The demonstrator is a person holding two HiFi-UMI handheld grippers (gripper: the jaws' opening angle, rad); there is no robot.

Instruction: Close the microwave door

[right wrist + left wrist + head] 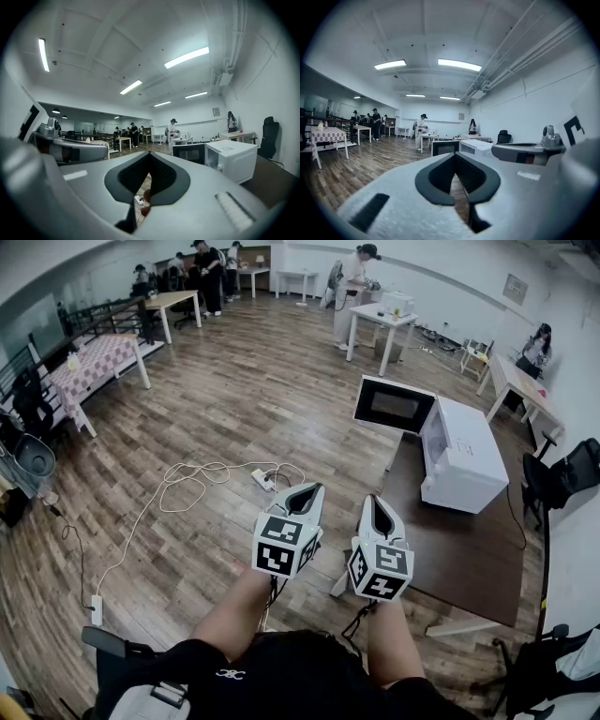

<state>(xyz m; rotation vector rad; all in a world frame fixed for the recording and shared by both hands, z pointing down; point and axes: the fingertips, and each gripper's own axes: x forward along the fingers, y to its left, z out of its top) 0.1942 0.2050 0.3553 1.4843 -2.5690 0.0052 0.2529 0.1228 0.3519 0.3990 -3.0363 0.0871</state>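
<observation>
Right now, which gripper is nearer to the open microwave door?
Right. The right gripper is directly below the microwave door in the head view, apart from it; the left gripper is farther left.

We hold the left gripper [305, 493] and the right gripper [377, 506] side by side, both pointing toward twelve o'clock above the wooden floor [234, 399]. At two o'clock from them, well apart, the white microwave [469, 460] sits on a dark table [469, 559], its door [394, 404] standing open at its eleven o'clock. At ten o'clock a white cable [187, 486] loops beside a power strip [262, 480].
</observation>
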